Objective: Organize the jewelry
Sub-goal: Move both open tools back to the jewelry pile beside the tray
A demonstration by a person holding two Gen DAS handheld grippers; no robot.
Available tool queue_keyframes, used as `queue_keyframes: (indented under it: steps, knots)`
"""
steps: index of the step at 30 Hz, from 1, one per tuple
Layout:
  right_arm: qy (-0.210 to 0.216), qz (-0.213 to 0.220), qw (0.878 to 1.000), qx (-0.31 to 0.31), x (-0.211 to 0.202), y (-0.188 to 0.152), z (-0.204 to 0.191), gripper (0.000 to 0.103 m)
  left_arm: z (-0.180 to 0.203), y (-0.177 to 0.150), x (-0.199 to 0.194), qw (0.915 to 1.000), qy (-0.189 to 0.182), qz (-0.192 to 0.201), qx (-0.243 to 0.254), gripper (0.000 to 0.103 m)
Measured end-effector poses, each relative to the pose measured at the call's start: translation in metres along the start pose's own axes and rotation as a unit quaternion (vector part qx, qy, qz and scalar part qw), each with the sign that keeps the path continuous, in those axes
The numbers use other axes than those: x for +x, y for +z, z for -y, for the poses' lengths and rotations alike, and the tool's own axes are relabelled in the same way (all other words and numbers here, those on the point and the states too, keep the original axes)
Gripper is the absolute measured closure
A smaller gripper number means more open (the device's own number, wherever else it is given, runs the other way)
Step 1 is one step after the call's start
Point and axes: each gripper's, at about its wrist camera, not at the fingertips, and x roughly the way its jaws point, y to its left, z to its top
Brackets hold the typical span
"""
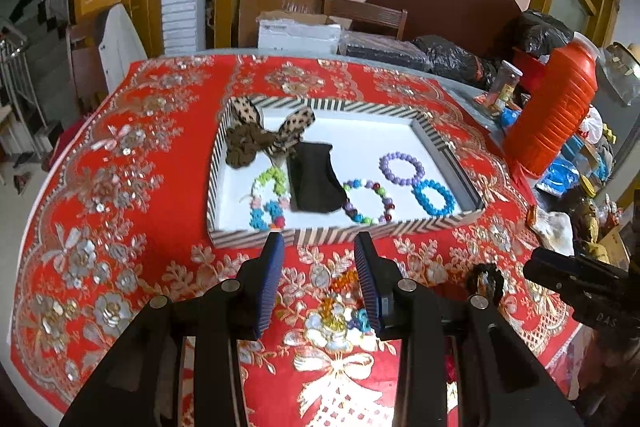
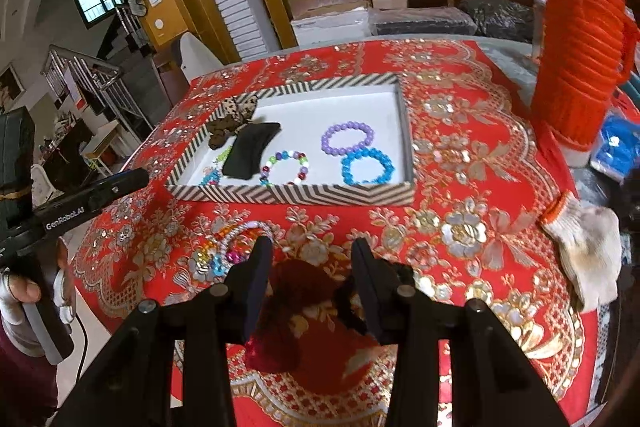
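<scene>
A striped-rim tray with a white floor holds a purple bead bracelet, a blue one, a multicolour one, a pastel one, a black pouch and a leopard-print scrunchie. My left gripper is open above a colourful bracelet on the cloth. My right gripper is open over a dark red scrunchie and a black scrunchie.
The table wears a red embroidered cloth. An orange ribbed jug stands at the right. A white work glove lies on the right edge. Boxes, bags and a chair sit behind the table.
</scene>
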Motion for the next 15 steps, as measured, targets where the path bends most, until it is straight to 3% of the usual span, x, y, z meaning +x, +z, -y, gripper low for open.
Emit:
queue_keyframes:
  steps: [15]
  knots:
    - [-0.002, -0.026, 1.000, -0.003, 0.005, -0.025, 0.014, 0.060, 0.008, -0.024, 0.037, 0.9944, -0.067, -0.081, -0.008, 0.080]
